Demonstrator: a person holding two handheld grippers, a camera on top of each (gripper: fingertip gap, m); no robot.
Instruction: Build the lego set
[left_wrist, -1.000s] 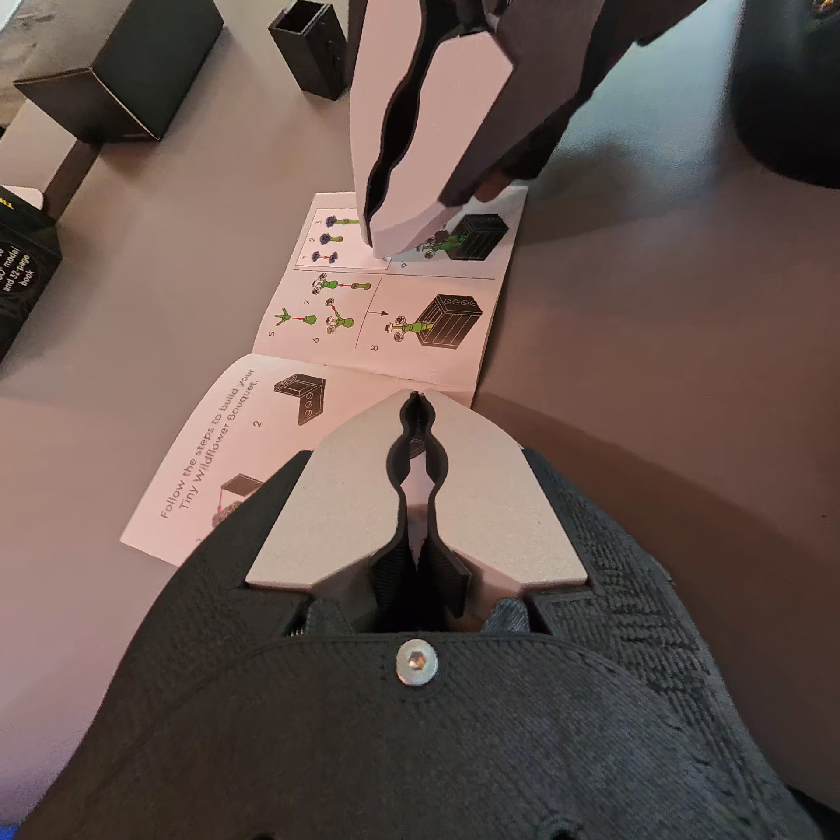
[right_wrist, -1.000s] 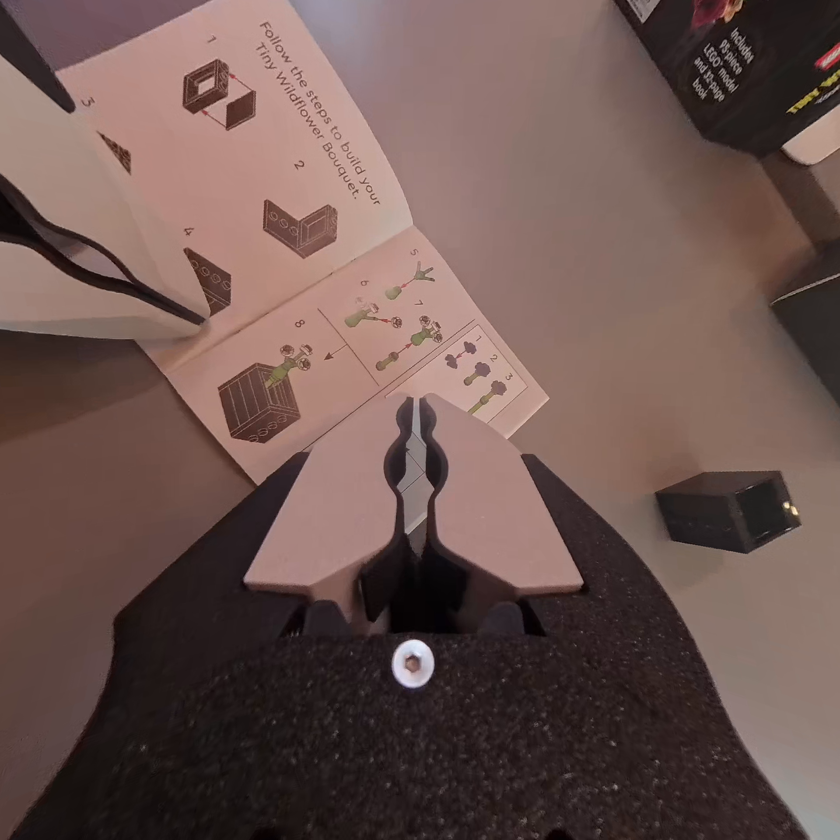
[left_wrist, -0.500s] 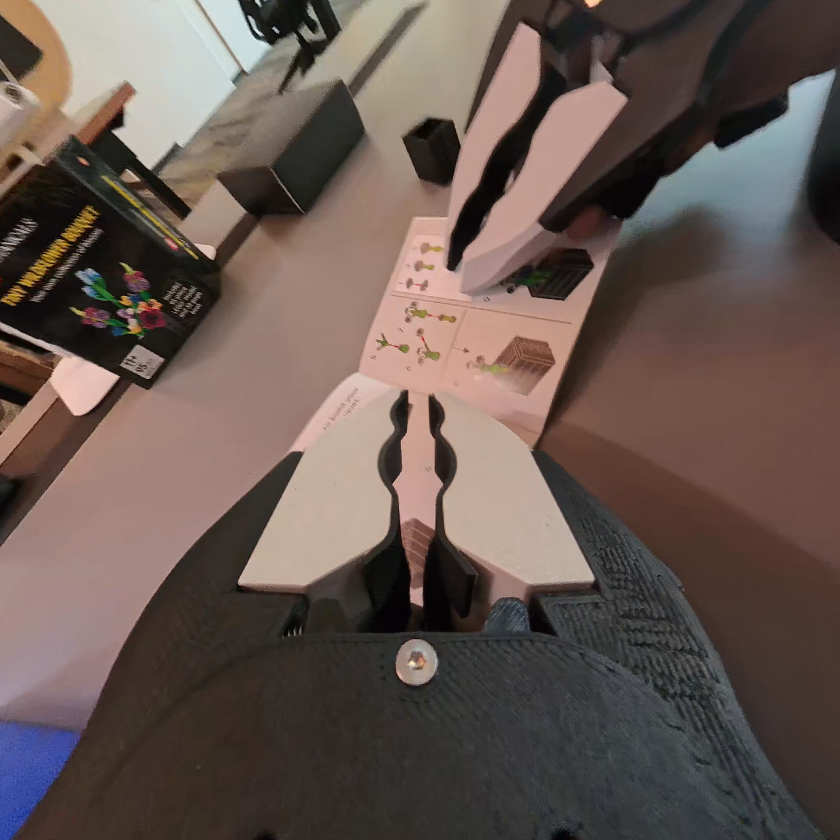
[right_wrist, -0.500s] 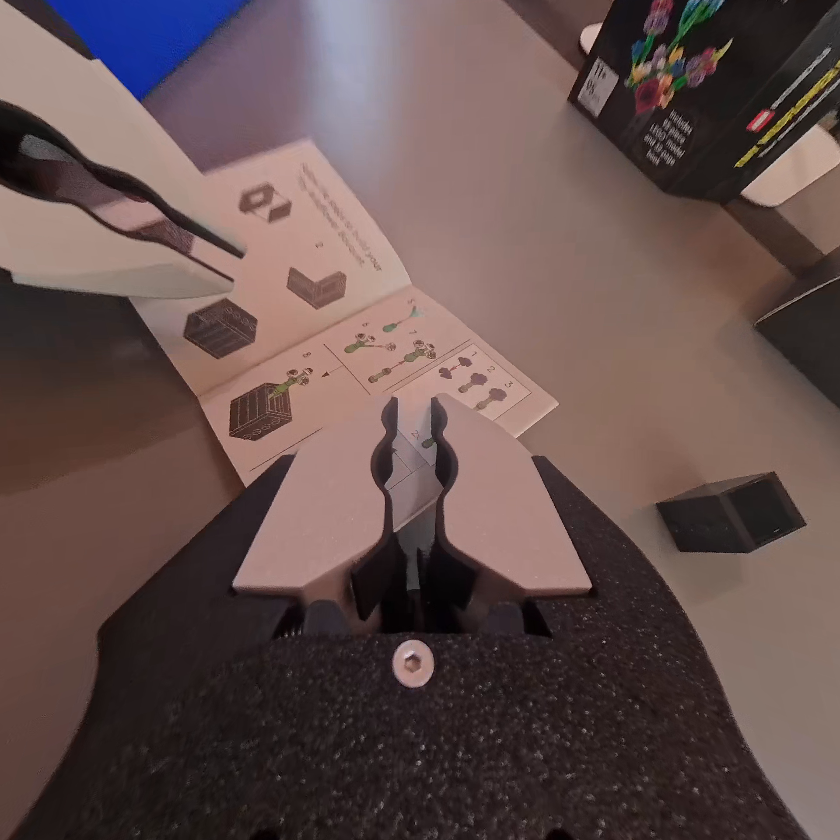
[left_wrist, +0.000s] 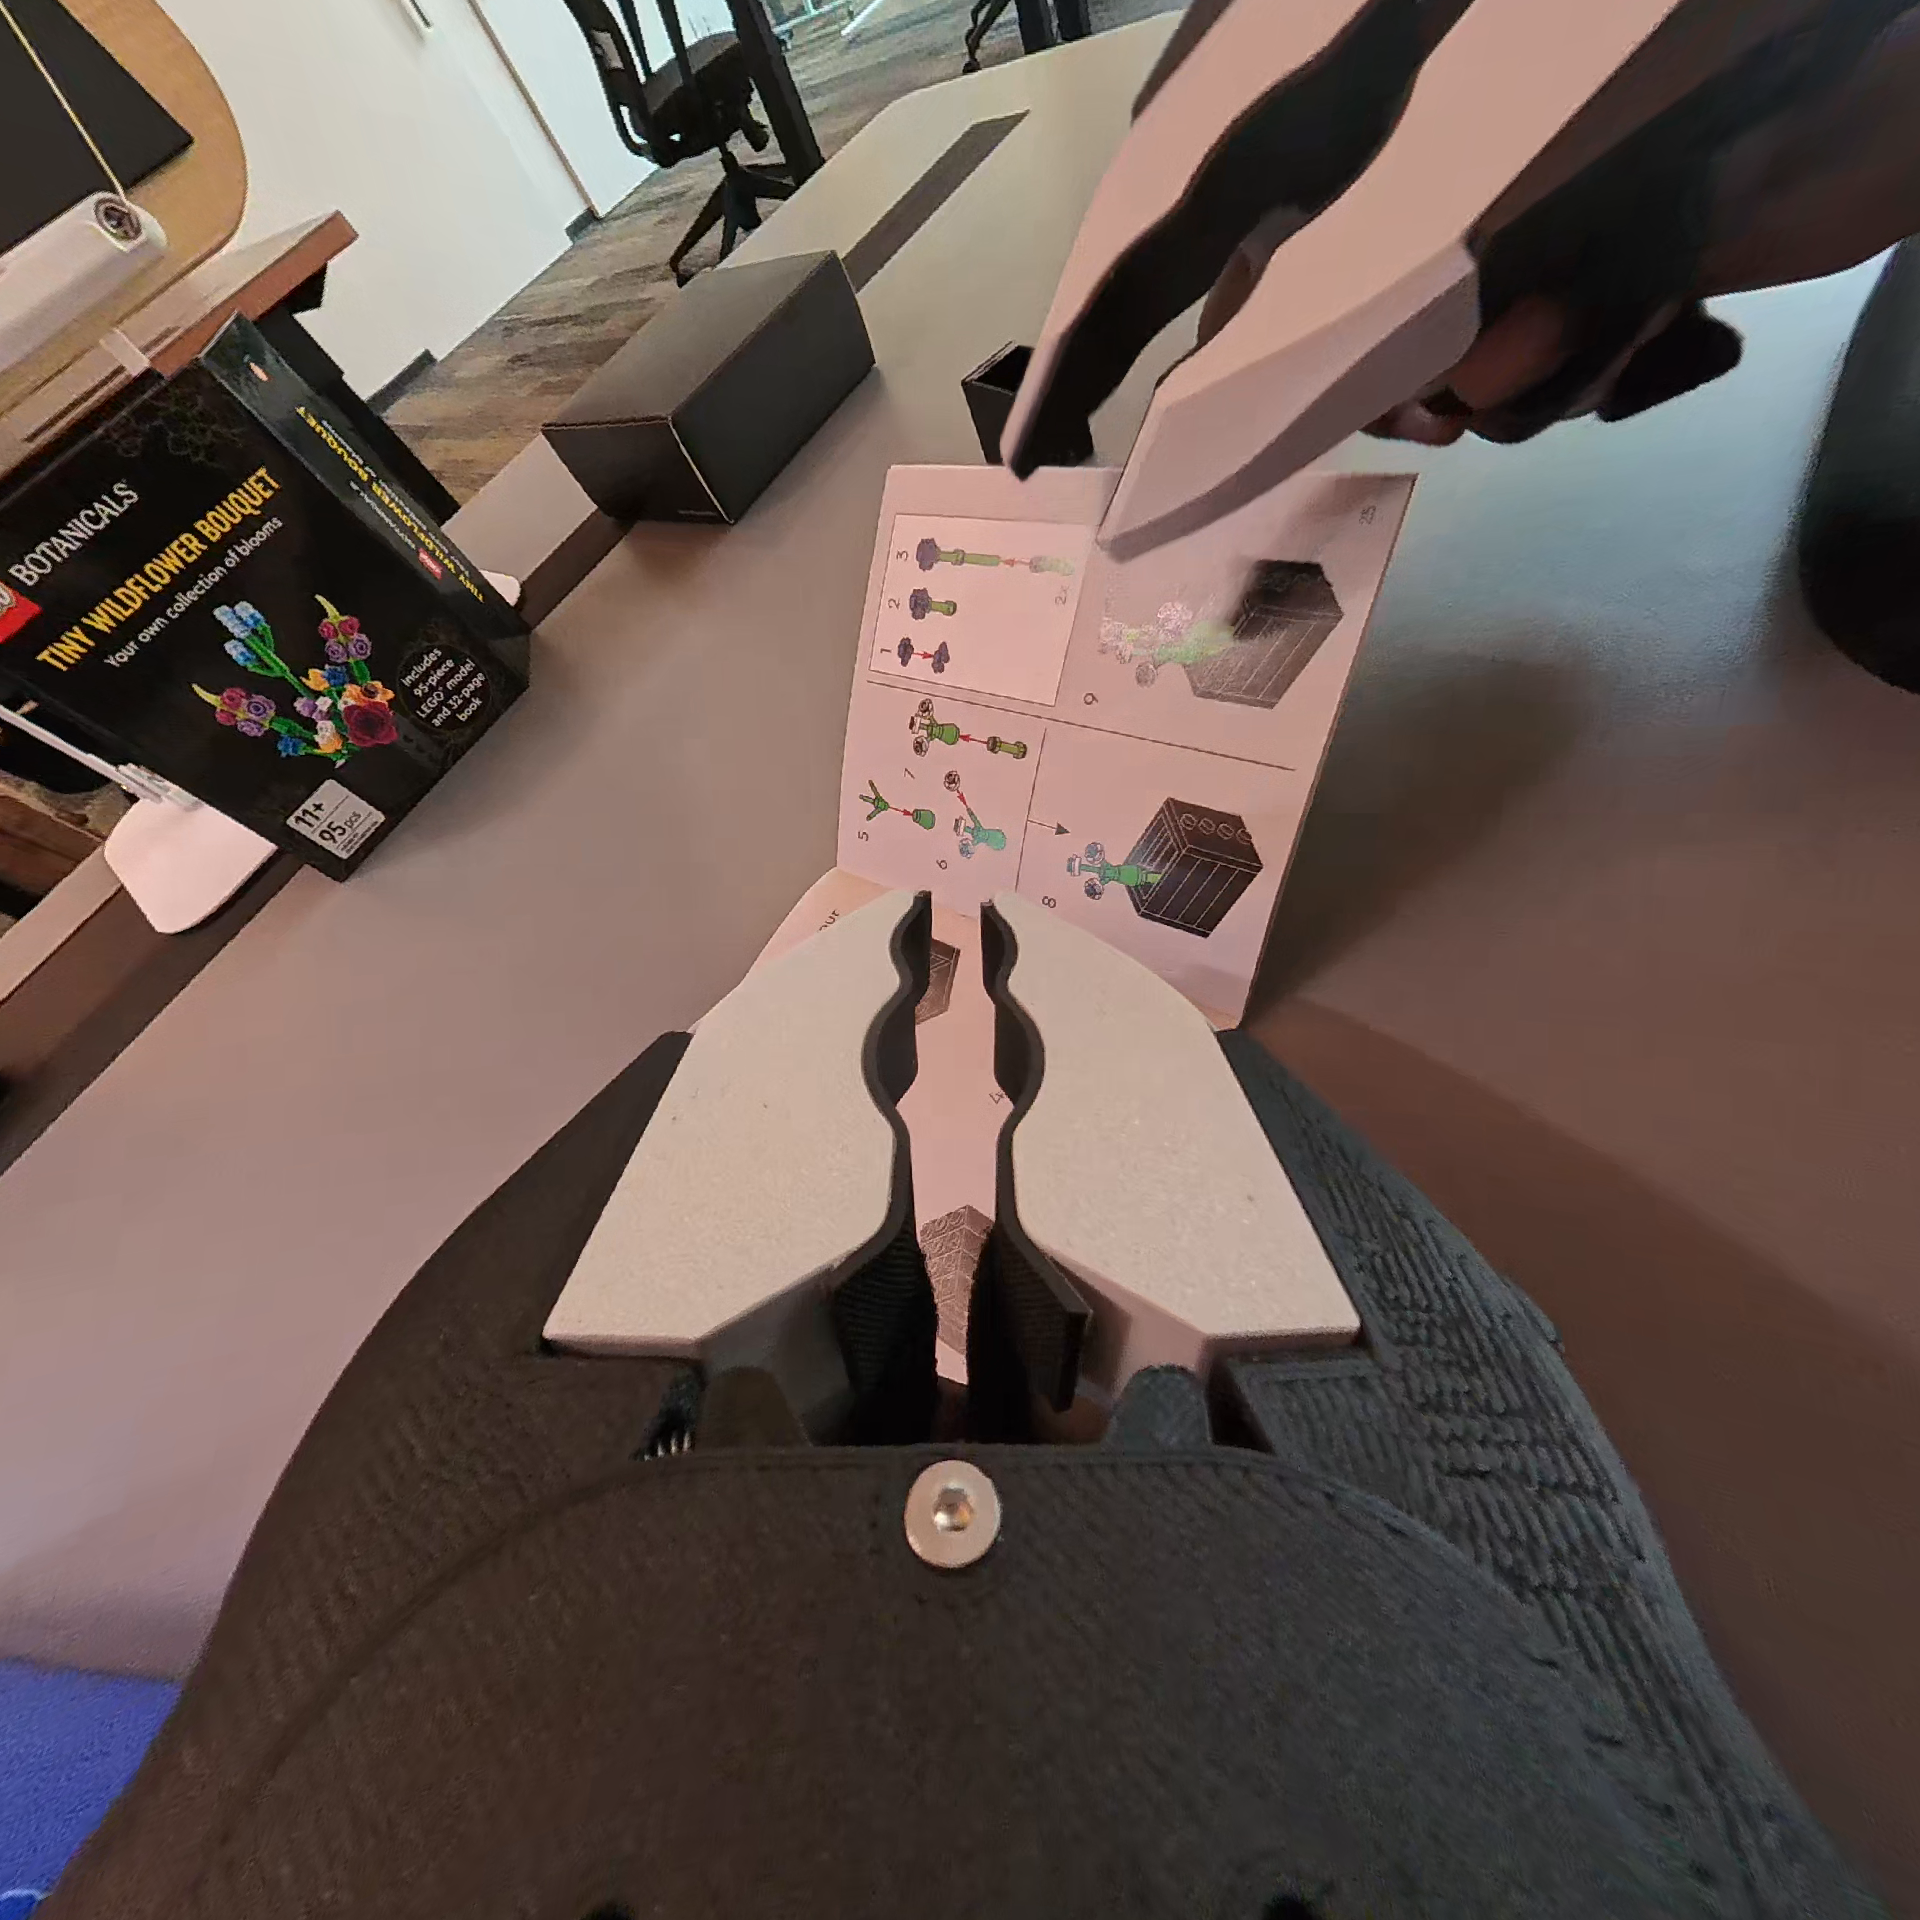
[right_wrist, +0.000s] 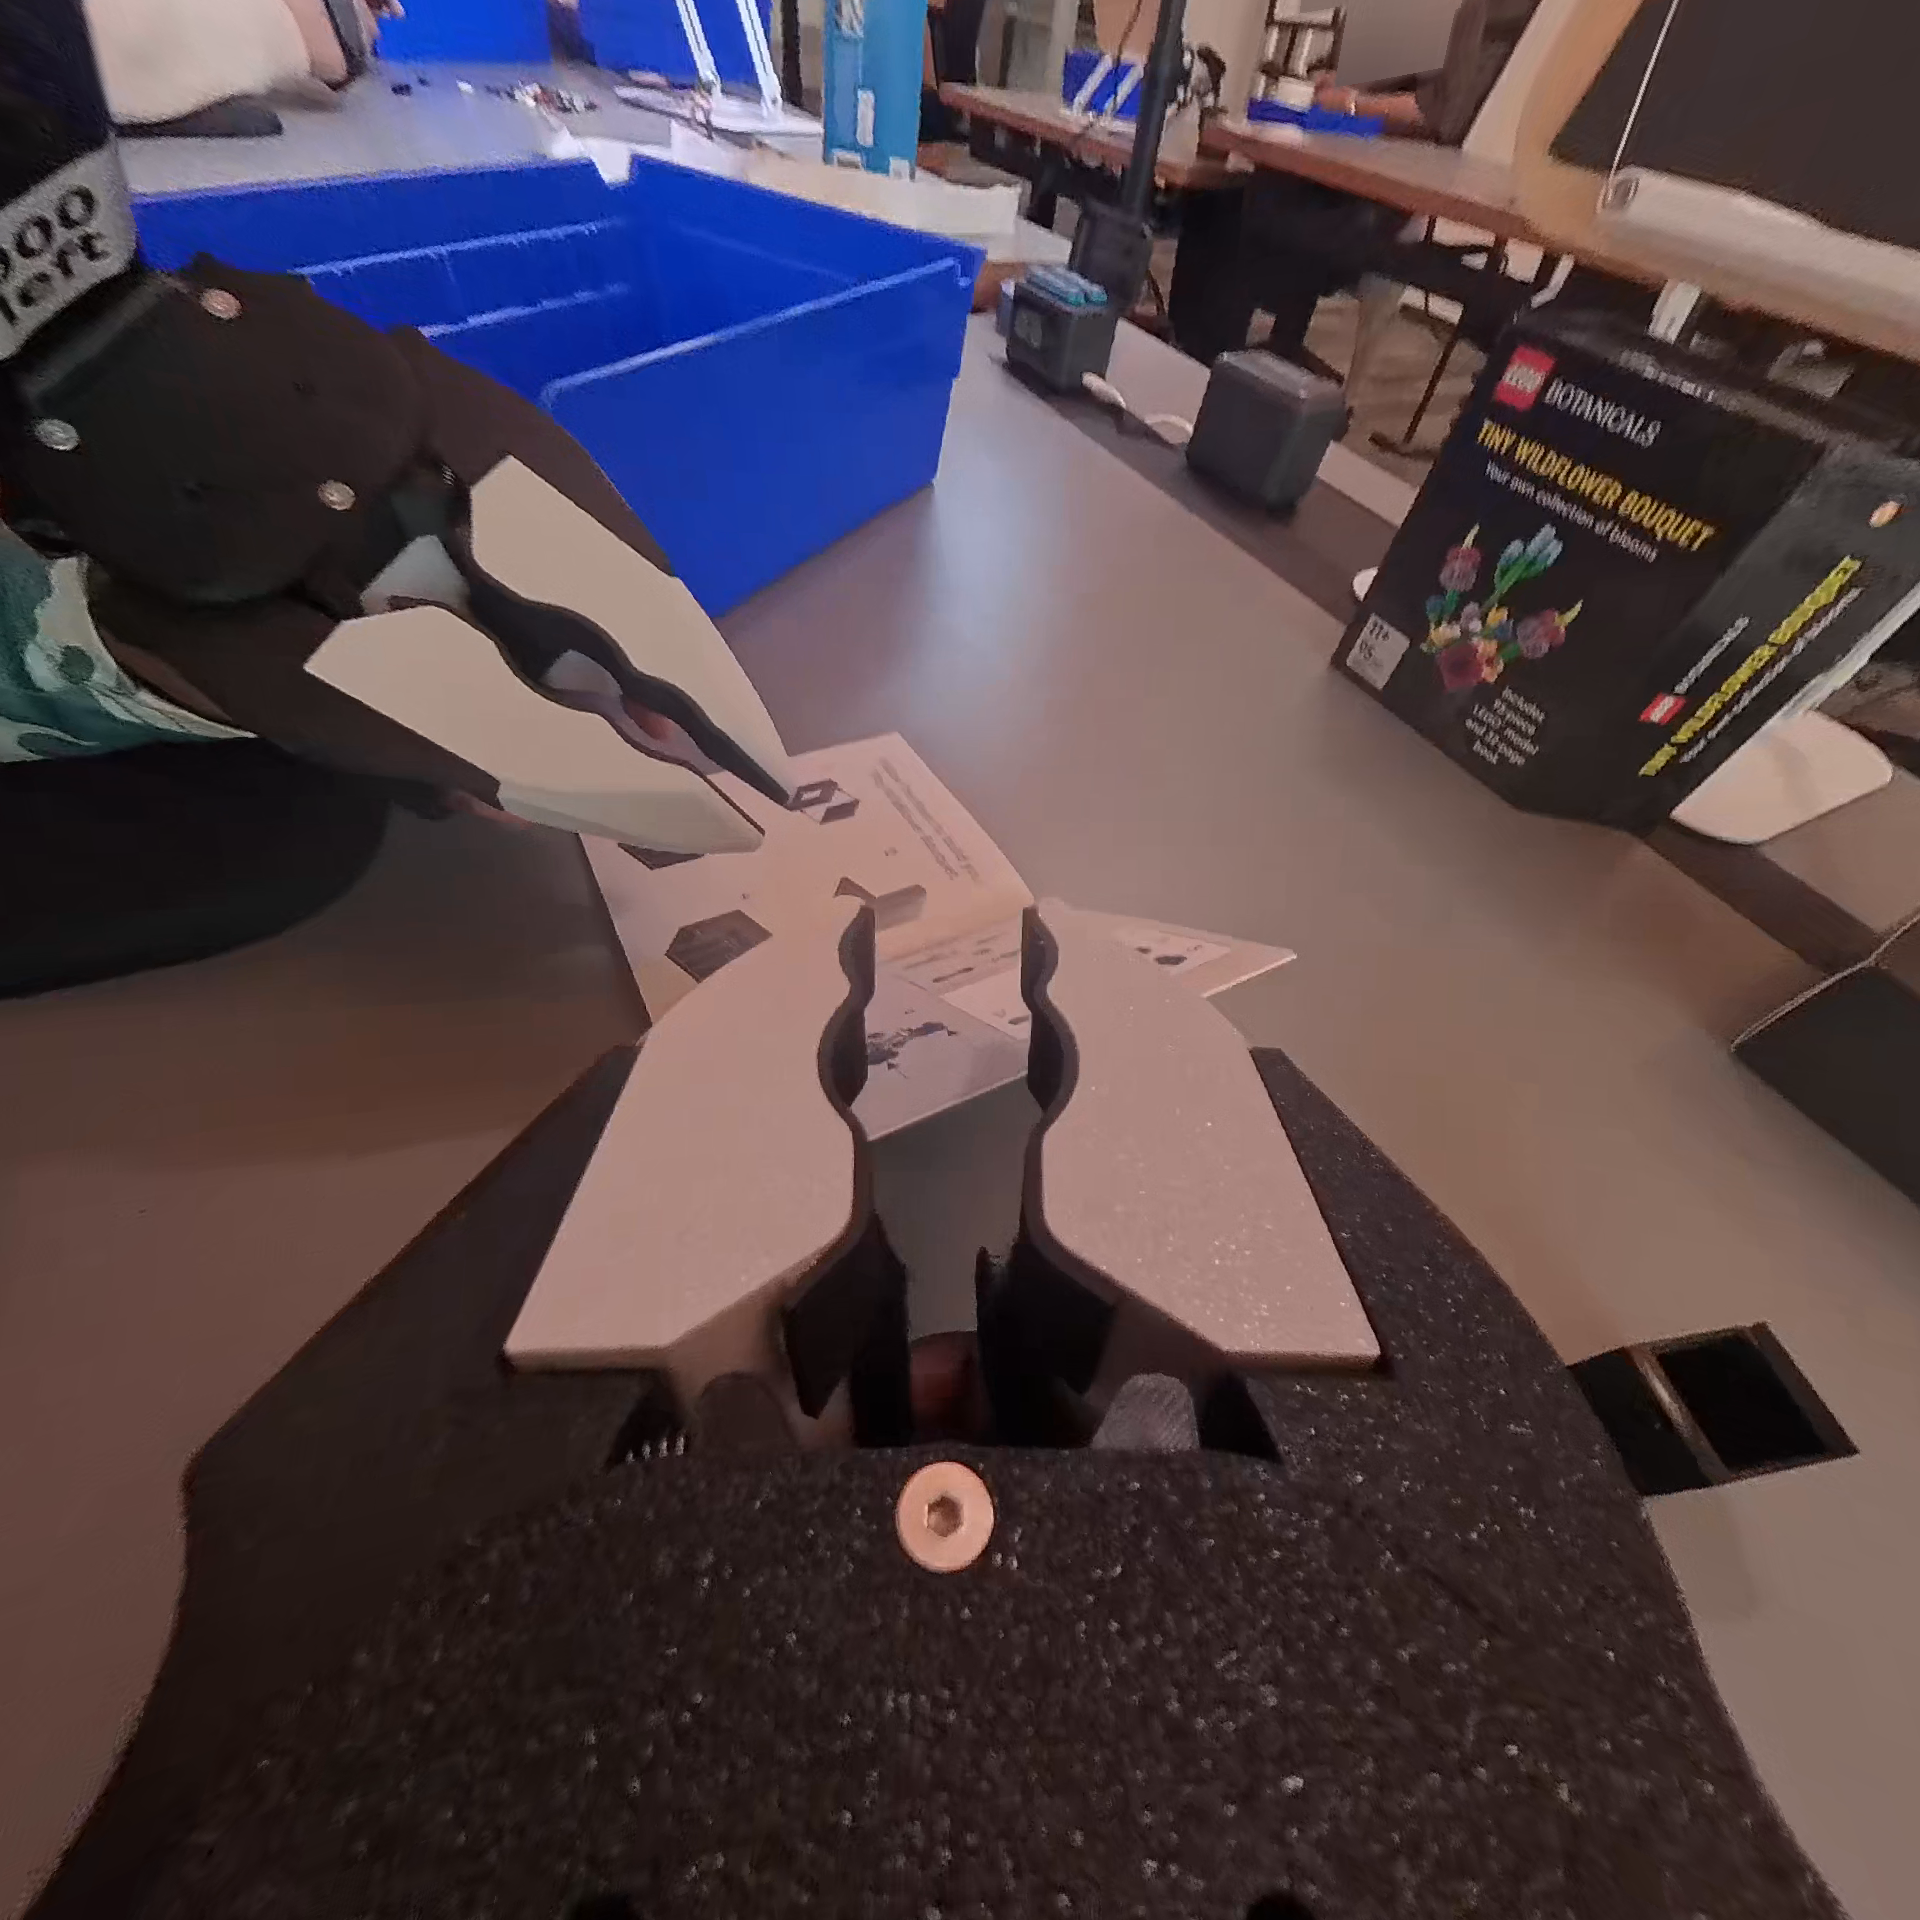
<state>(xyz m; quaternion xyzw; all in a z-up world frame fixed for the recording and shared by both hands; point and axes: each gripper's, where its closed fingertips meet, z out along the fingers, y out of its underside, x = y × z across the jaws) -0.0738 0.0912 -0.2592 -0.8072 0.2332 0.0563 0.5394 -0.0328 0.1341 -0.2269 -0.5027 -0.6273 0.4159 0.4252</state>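
An open instruction booklet (left_wrist: 1091, 727) lies flat on the grey table (left_wrist: 623, 831); it also shows in the right wrist view (right_wrist: 935, 862). My left gripper (left_wrist: 956, 904) hovers over the booklet's near page, slightly open and empty. My right gripper (right_wrist: 948, 914) is open wider and empty, above the booklet's other end. Each shows in the other's view: the right gripper (left_wrist: 1070, 504) over the far page, the left gripper (right_wrist: 769, 816) pointing down at the page. A small black open-ended box (right_wrist: 1714, 1403) lies on its side by my right gripper; in the left wrist view the small box (left_wrist: 987, 384) is partly hidden.
The black lego set carton (left_wrist: 249, 623) stands at the table's edge, also in the right wrist view (right_wrist: 1558, 582). A plain black cardboard box (left_wrist: 717, 384) lies beyond it. A blue bin (right_wrist: 675, 312) stands at the far left behind the left gripper. Tip to tip, the grippers are about 7 cm apart. Left tips and right tips are each some 30 cm from the black lego set carton (left_wrist: 249, 623). Seen from the right wrist view (right_wrist: 1539, 557) as well.
Both grippers have lifted off the booklet and tilted up, so more of the room shows. Both went from shut to open, the right one wider. The booklet has not moved.
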